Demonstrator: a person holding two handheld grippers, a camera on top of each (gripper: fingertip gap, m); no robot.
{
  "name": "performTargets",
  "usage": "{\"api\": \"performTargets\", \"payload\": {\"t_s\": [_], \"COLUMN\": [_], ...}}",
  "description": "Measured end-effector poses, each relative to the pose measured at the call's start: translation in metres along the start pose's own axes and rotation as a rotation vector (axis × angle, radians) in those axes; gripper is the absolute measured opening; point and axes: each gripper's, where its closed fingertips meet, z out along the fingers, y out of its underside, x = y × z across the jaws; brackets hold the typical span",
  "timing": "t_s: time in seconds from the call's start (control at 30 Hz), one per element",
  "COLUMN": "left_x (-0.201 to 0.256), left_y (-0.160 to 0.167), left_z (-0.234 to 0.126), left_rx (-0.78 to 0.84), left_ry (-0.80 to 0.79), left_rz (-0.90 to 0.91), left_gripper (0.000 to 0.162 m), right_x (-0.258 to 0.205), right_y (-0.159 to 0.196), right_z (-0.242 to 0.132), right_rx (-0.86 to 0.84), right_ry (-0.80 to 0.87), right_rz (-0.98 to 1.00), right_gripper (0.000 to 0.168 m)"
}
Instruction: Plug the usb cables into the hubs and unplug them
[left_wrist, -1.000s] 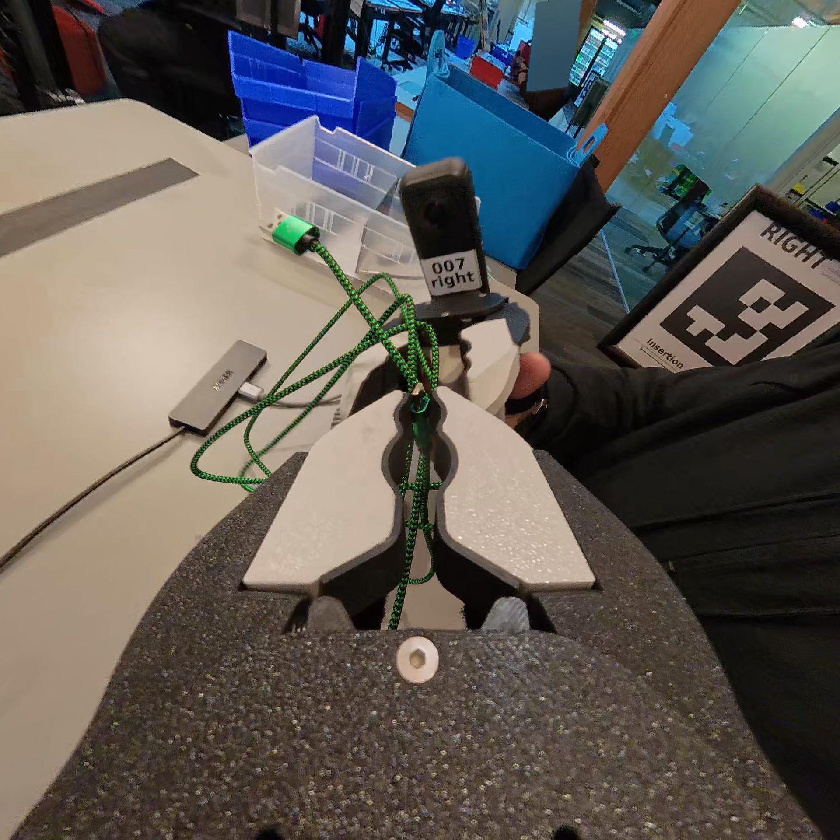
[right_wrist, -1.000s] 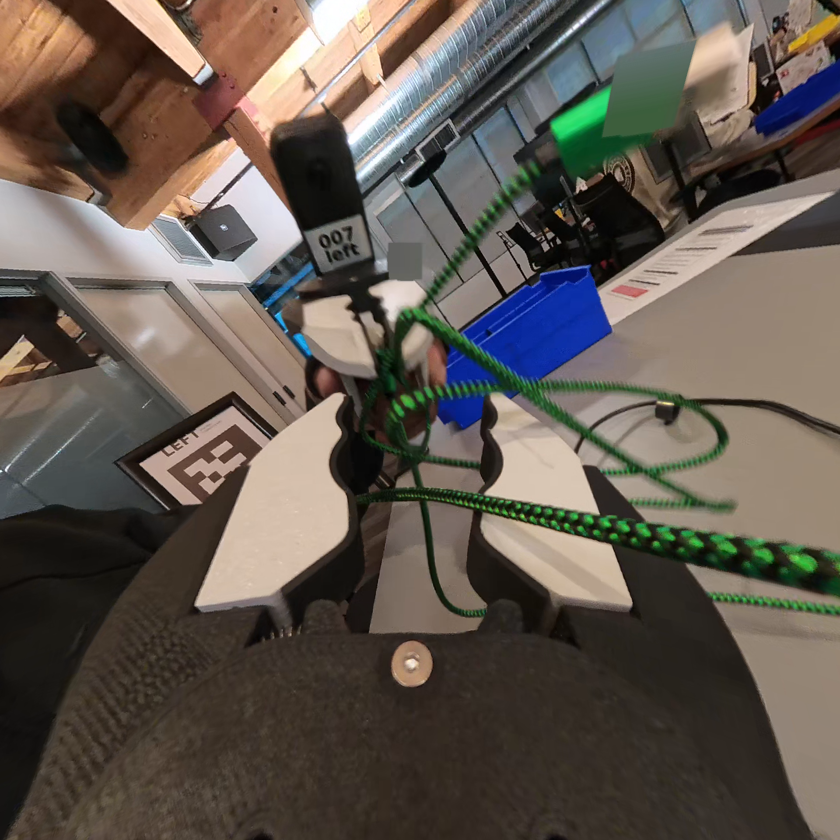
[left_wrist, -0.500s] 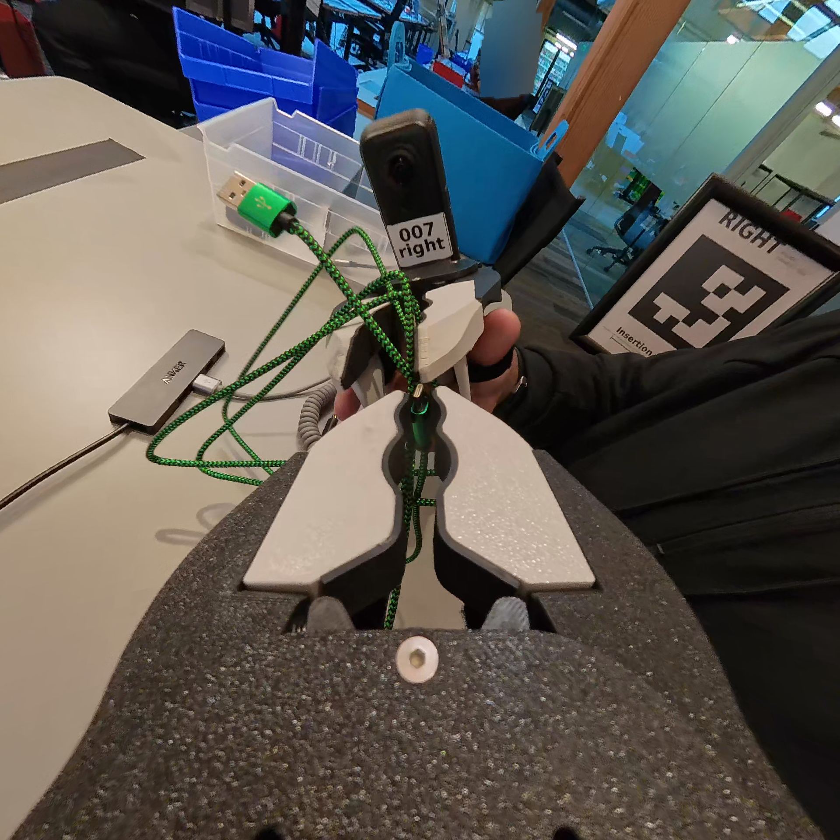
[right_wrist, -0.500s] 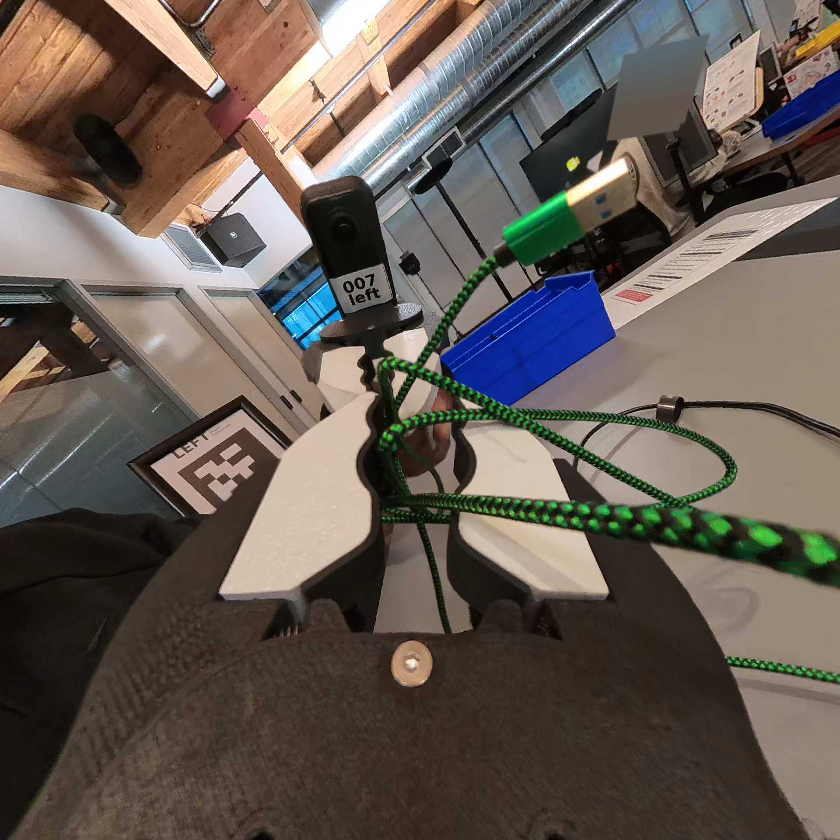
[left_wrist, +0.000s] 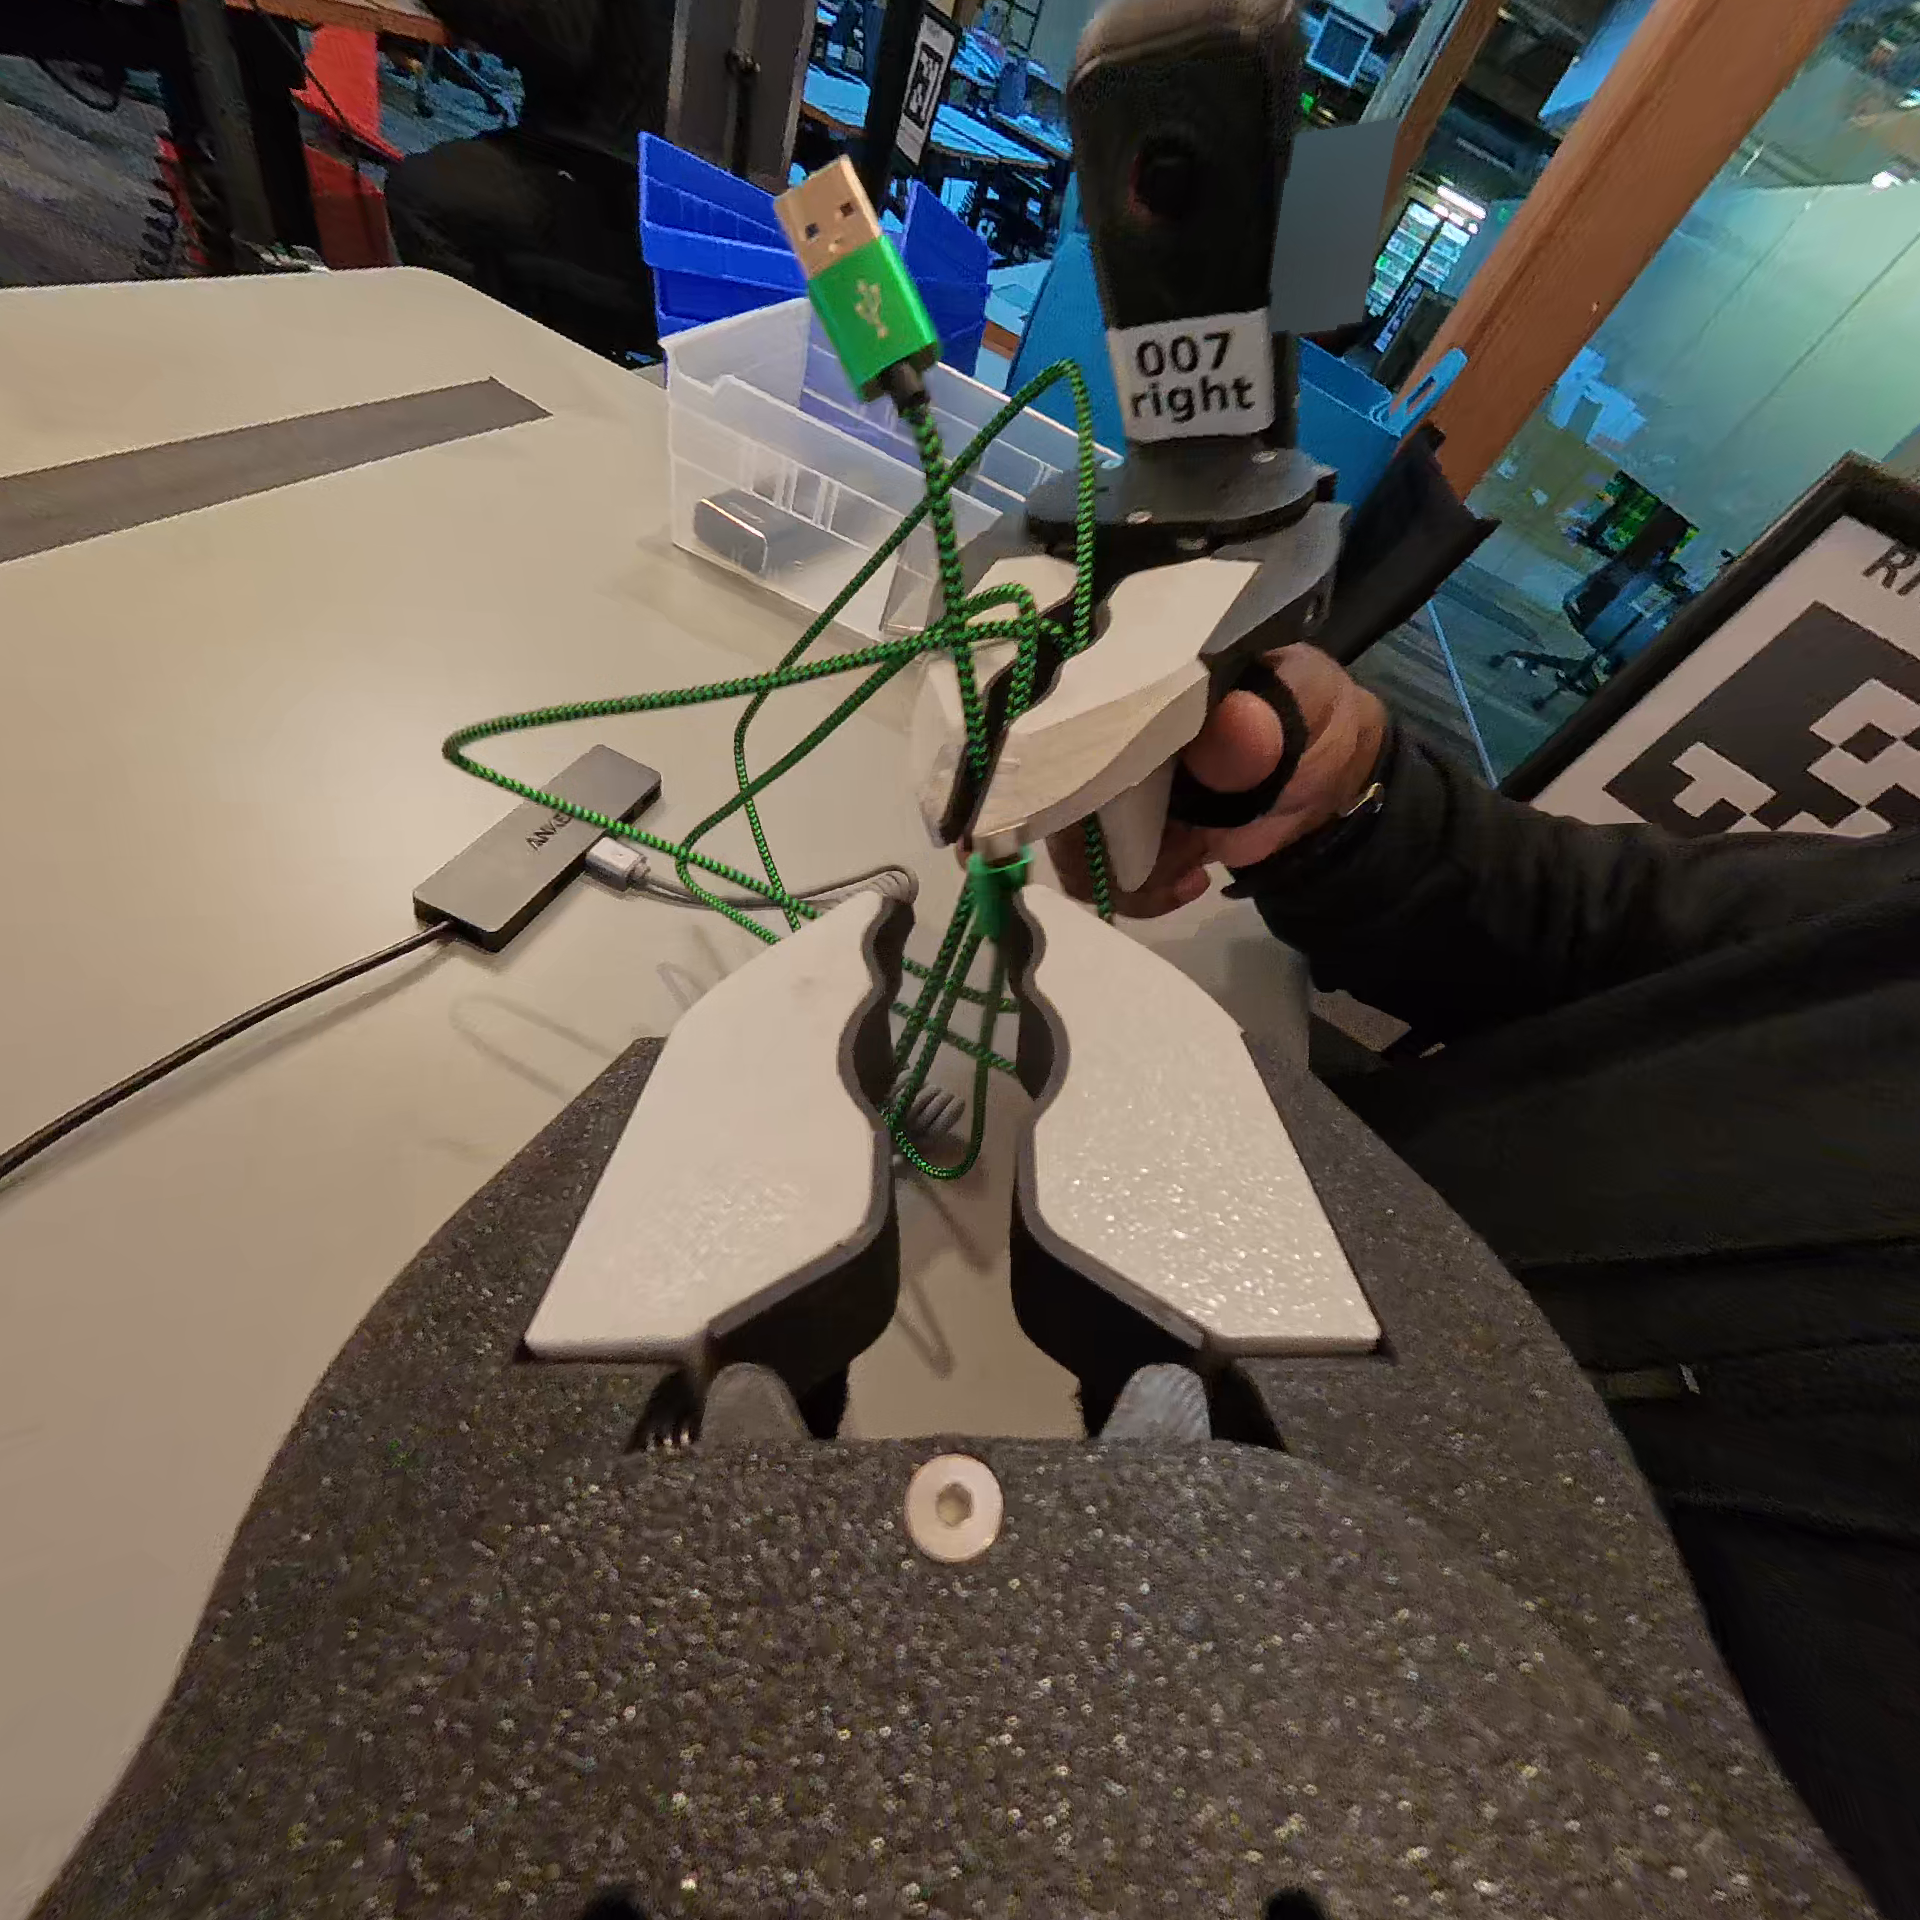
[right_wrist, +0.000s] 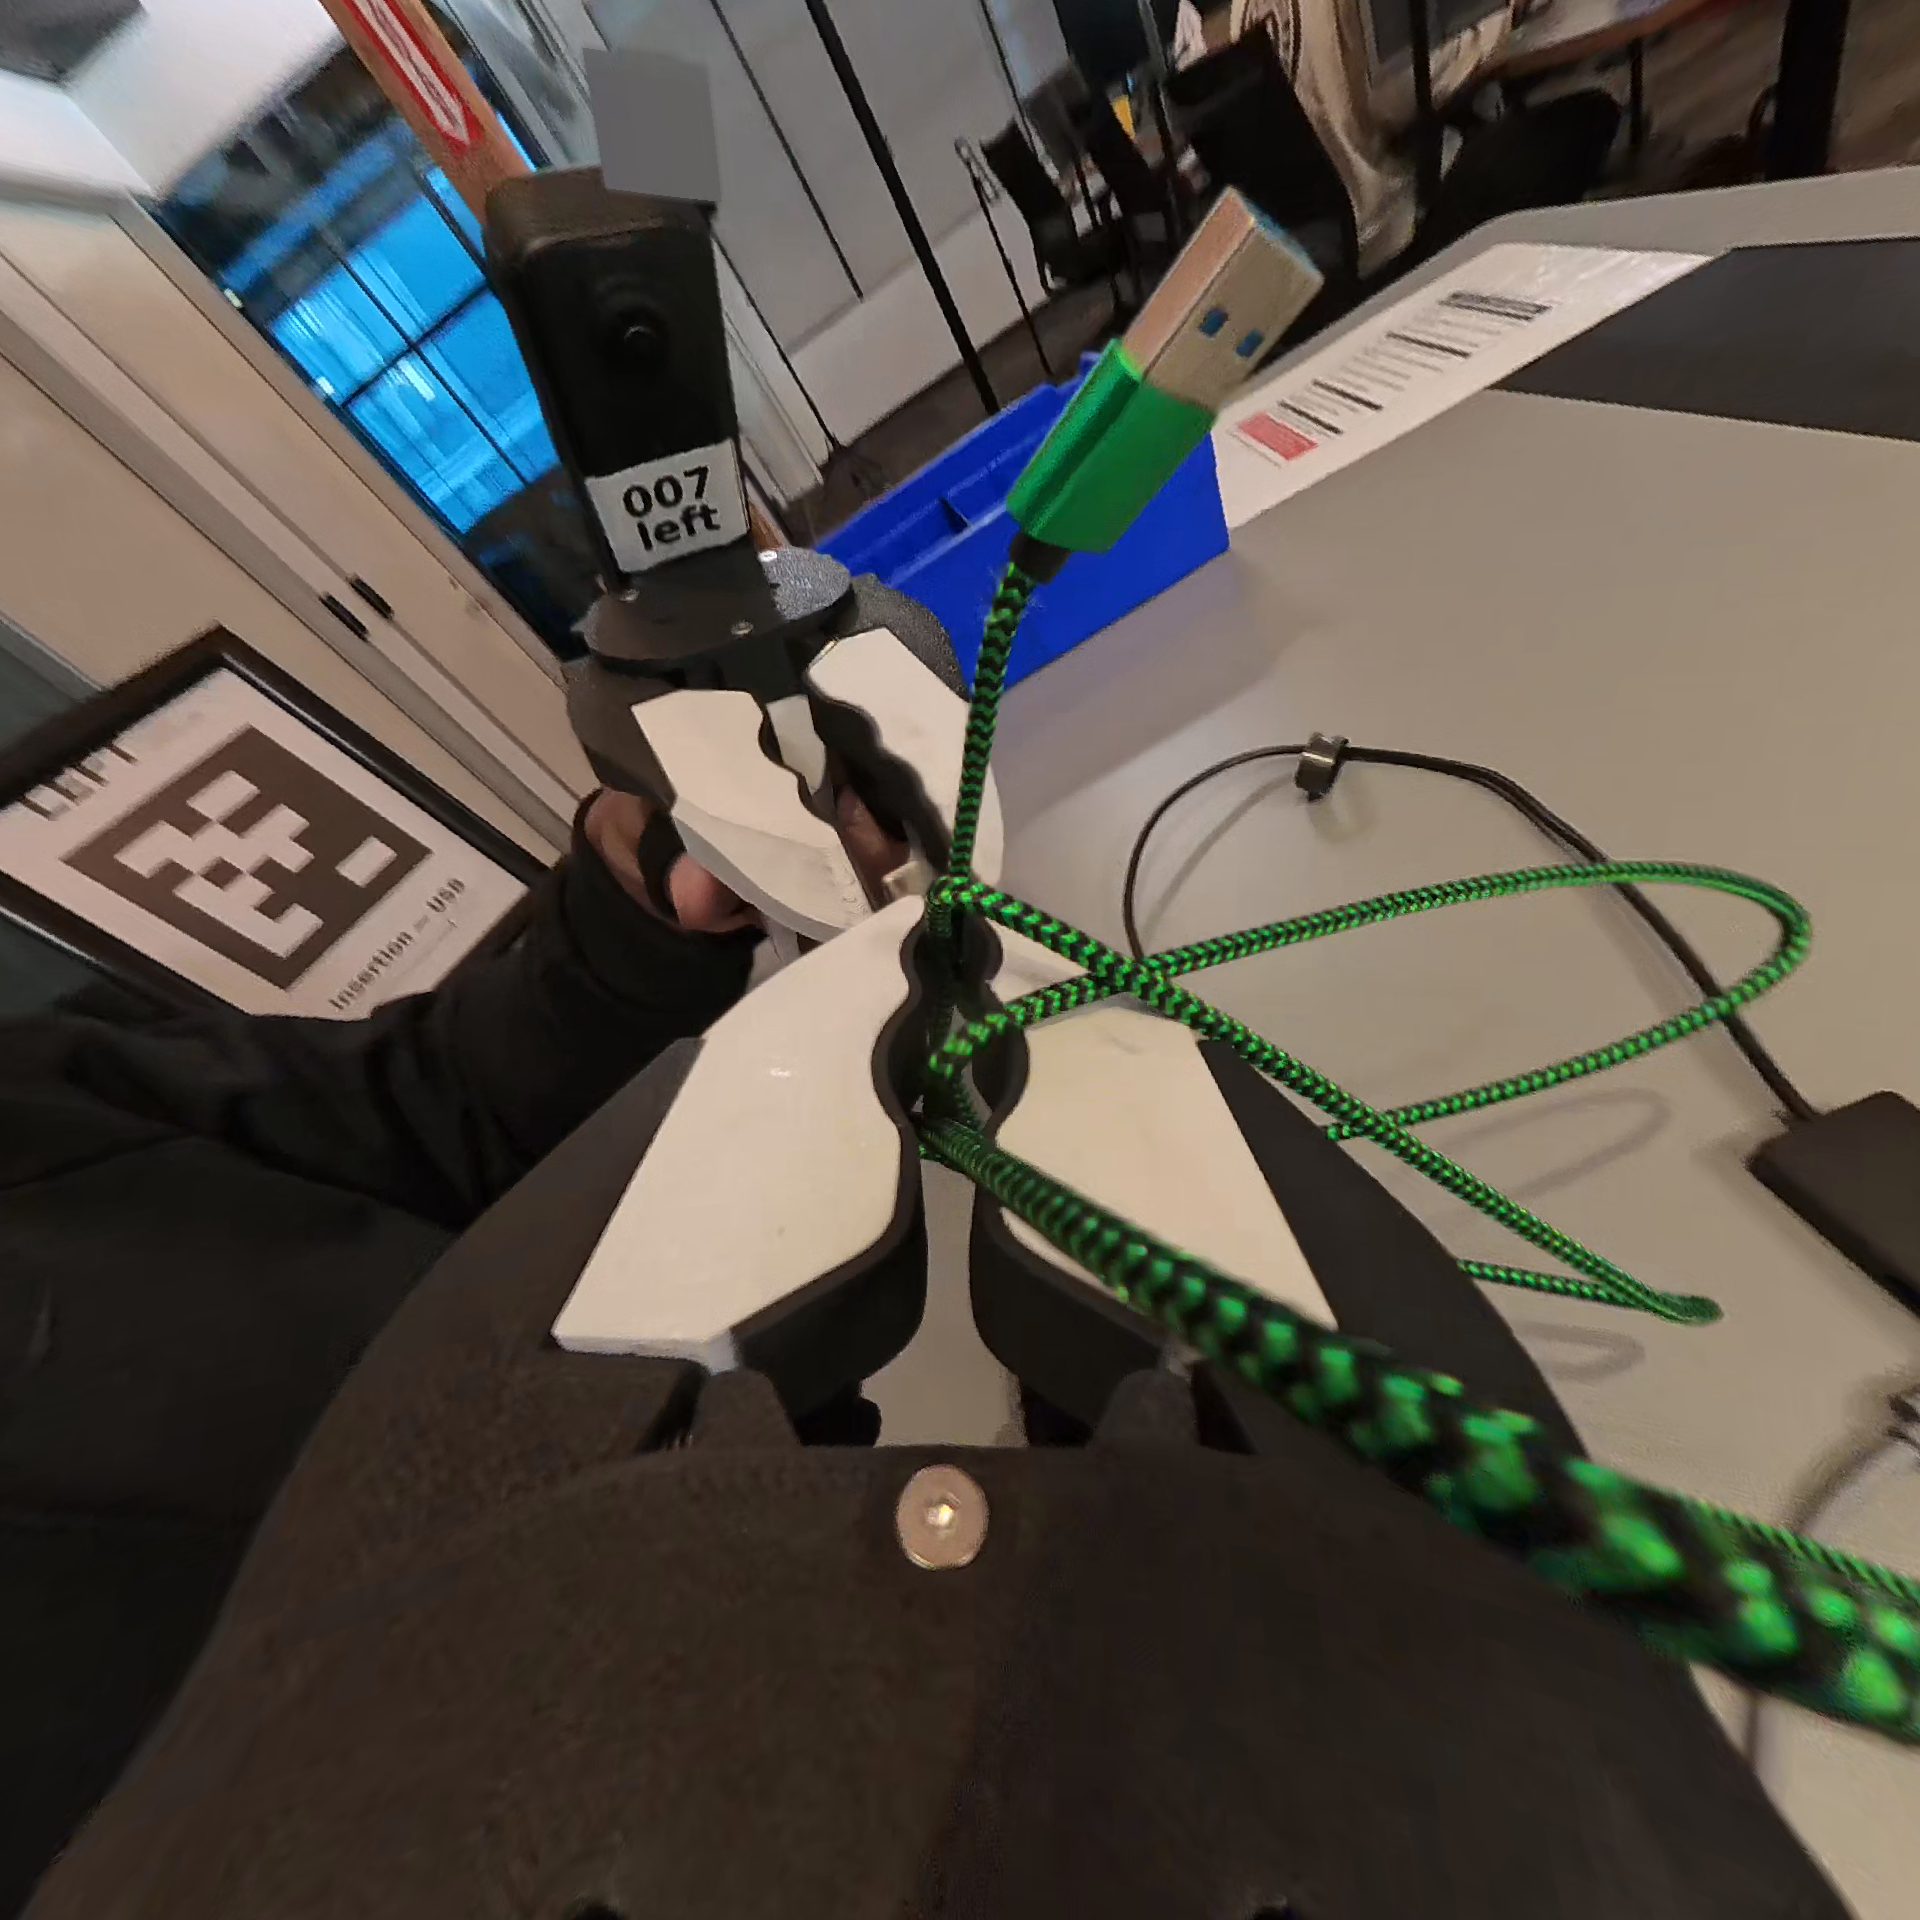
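Two grippers — right gripper (right_wrist: 951, 925) pinching green cable (right_wrist: 1382, 914), left gripper (left_wrist: 956, 914) parted

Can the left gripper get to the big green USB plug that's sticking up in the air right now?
Probably yes. The left gripper is open, and the green USB plug stands free above the right gripper, which is shut on the cable below it. Only loose cable loops hang between.

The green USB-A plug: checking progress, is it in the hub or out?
Out. The green USB-A plug hangs in the air, metal tip bare, well above the black hub on the table.
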Motion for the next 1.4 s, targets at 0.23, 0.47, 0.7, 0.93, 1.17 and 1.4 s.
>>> {"api": "performTargets", "payload": {"t_s": [0.23,0.47,0.7,0.93,1.17,1.4], "left_x": [-0.013,-0.020,-0.022,-0.019,-0.023,-0.021], "left_y": [0.006,0.032,0.064,0.077,0.085,0.093], "left_z": [-0.012,-0.018,-0.017,-0.013,-0.005,0.001], "left_rx": [0.072,0.072,0.037,0.001,-0.038,-0.087], "left_ry": [-0.022,-0.014,-0.010,-0.018,-0.028,-0.031], "left_rz": [-0.040,-0.081,-0.098,-0.089,-0.097,-0.081], "left_gripper": [0.030,0.030,0.029,0.028,0.028,0.028], "right_x": [-0.004,0.004,0.036,0.124,0.131,0.120], "right_y": [-0.021,-0.100,-0.134,-0.042,0.076,0.103], "right_z": [-0.033,-0.122,-0.249,-0.352,-0.357,-0.344], "right_rx": [-0.152,-0.176,-0.208,-0.293,-0.636,-0.834], "right_ry": [0.101,0.332,0.688,0.916,0.624,0.457], "right_rz": [-0.107,-0.228,-0.269,-0.078,-0.023,0.079], "right_gripper": [0.001,0.001,0.002,0.002,0.003,0.003]}}
